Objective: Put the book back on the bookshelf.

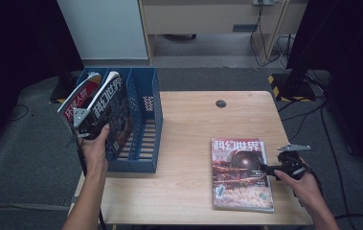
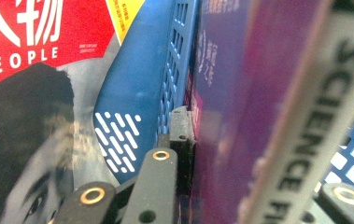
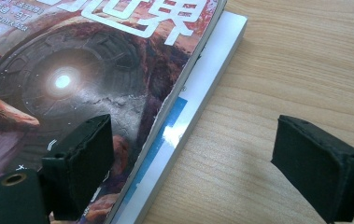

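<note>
Standing at the left edge of the wooden table (image 1: 188, 120), a blue three-compartment file rack (image 1: 143, 122) is seen with a red-covered magazine (image 1: 79, 96) leaning in its leftmost compartment. The left gripper (image 1: 87, 125) is clenched on a dark science-fiction magazine (image 1: 114, 112), which is held upright and tilted over the middle compartment, its lower part already between the dividers. In the left gripper view, one black finger (image 2: 182, 135) is pressed flat against the purple cover (image 2: 240, 93), with the perforated blue divider (image 2: 177, 60) just beside it; the opposite finger is hidden behind the magazine's blurred white spine. The red-covered magazine (image 2: 39, 56) is cut off by the frame. On the right half of the table, a stack of two magazines (image 1: 241, 175) lies flat, the lower one showing as a white edge (image 3: 198, 107) under the top cover (image 3: 81, 74). The right gripper (image 1: 270, 168) is released, its jaws spread wide and level at the stack's right edge, one finger (image 3: 79, 163) over the cover and the other (image 3: 319, 163) over bare wood. Whether that finger touches the cover cannot be determined. A round dark cable port (image 1: 221, 103) is set near the table's far edge.
</note>
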`<action>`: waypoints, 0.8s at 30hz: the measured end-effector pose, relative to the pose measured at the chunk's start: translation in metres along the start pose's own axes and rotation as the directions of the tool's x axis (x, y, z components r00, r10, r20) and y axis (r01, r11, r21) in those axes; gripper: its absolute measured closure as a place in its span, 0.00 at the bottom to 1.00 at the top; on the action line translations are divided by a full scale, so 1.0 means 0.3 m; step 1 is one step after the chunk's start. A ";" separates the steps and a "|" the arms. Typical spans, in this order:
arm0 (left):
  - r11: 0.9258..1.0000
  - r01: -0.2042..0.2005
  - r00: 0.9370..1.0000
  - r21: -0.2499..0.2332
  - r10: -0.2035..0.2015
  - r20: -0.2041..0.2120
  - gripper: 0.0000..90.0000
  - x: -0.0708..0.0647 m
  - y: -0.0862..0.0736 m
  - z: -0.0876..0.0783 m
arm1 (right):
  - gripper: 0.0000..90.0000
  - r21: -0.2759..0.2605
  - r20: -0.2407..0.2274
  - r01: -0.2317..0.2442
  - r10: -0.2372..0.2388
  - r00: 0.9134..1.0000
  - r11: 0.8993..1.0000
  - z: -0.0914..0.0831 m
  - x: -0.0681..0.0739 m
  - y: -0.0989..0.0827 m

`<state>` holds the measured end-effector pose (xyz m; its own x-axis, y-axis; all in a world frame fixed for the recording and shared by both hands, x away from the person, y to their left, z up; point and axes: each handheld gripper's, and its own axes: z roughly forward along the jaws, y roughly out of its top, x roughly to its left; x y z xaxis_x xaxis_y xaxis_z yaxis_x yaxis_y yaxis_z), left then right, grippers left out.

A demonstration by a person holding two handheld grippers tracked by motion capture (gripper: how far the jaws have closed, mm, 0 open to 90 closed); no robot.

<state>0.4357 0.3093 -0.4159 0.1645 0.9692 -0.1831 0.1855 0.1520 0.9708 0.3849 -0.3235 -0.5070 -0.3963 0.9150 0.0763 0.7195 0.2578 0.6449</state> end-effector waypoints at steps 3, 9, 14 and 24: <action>1.000 0.009 1.000 0.001 -0.009 0.002 0.90 -0.001 0.000 0.004 | 0.15 -0.002 0.001 0.005 -0.005 1.000 1.000 0.000 -0.001 0.000; 1.000 0.006 1.000 -0.003 -0.006 0.006 0.89 -0.003 -0.003 0.003 | 0.15 -0.003 0.003 0.003 -0.003 1.000 1.000 -0.001 -0.002 -0.001; 1.000 0.011 1.000 -0.003 -0.011 -0.004 0.88 0.000 -0.002 -0.002 | 0.15 -0.003 0.004 0.002 -0.002 1.000 1.000 -0.002 -0.002 -0.001; 0.999 -0.050 0.999 0.014 0.050 0.005 0.76 -0.012 0.007 -0.014 | 0.15 0.000 0.003 0.003 -0.003 1.000 1.000 -0.003 -0.002 -0.001</action>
<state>0.4316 0.3068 -0.4126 0.1784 0.9746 -0.1356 0.1908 0.1009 0.9764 0.3844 -0.3243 -0.5064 -0.3968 0.9150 0.0725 0.7184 0.2604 0.6450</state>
